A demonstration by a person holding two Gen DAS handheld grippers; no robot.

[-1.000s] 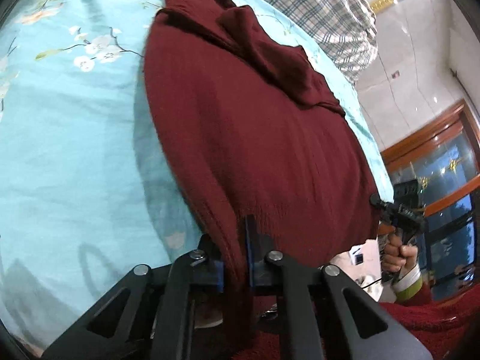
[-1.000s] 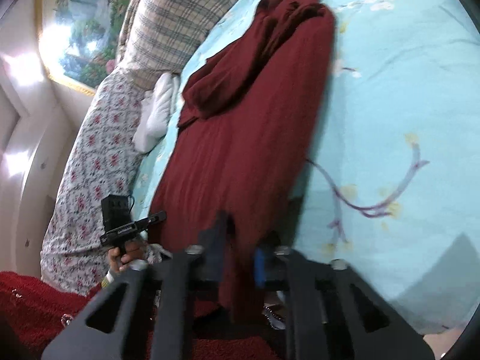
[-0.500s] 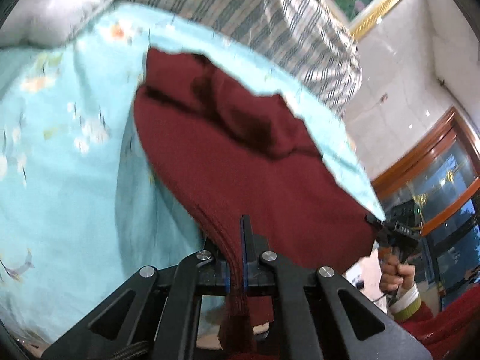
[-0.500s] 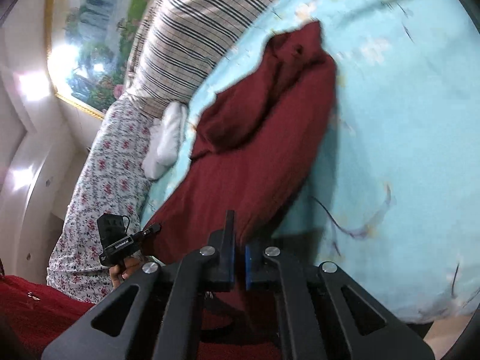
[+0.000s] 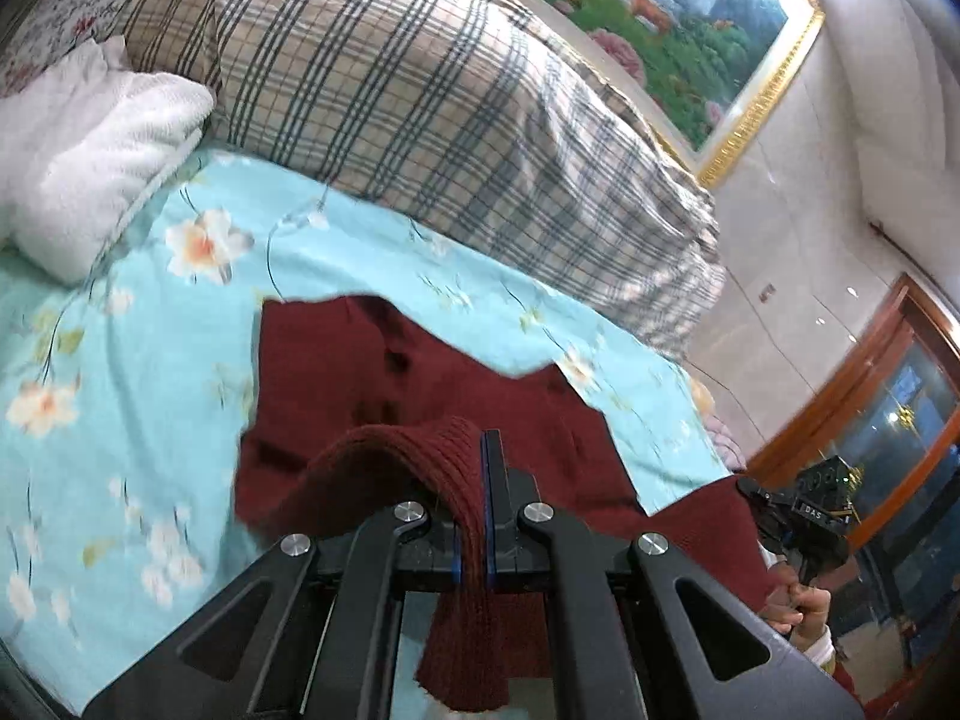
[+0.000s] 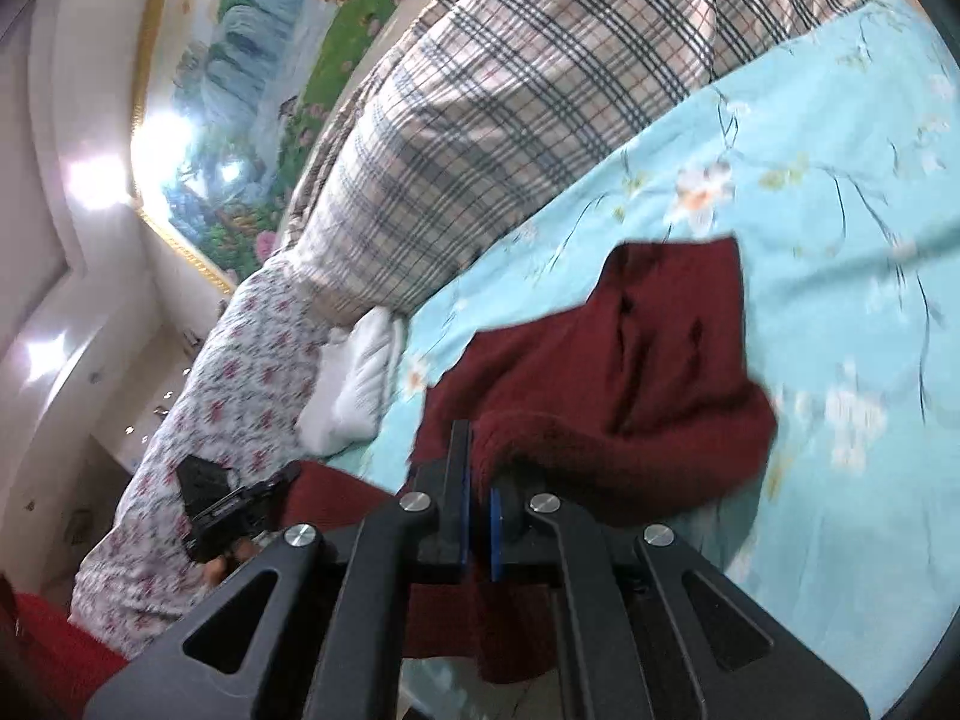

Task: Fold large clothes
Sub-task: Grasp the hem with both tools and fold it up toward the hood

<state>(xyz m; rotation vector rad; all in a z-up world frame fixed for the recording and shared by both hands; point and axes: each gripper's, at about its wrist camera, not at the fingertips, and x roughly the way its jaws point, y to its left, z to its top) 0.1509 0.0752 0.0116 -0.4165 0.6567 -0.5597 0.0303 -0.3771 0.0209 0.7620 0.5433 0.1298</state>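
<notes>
A dark red knitted sweater [image 5: 372,384] lies on the light blue flowered bed sheet [image 5: 120,372]. My left gripper [image 5: 474,516] is shut on its ribbed hem, which is lifted and curls over the fingers. The sweater also shows in the right wrist view [image 6: 654,360], bunched and lifted at its near end. My right gripper [image 6: 477,516] is shut on the hem's other corner. The right gripper [image 5: 798,516] appears at the right edge of the left wrist view, and the left gripper [image 6: 234,504] at the left of the right wrist view. The hem spans between them.
A plaid quilt [image 5: 432,96] is piled at the head of the bed, with a white towel [image 5: 78,162] beside it. A flowered cover [image 6: 198,450] hangs at the bed's side. A framed painting [image 5: 672,18] hangs on the wall, and a wooden door frame [image 5: 870,396] stands at the right.
Both grippers have lifted the hem and carried it toward the head of the bed. The sweater now looks shorter and bunched, and the quilt and wall have come into view.
</notes>
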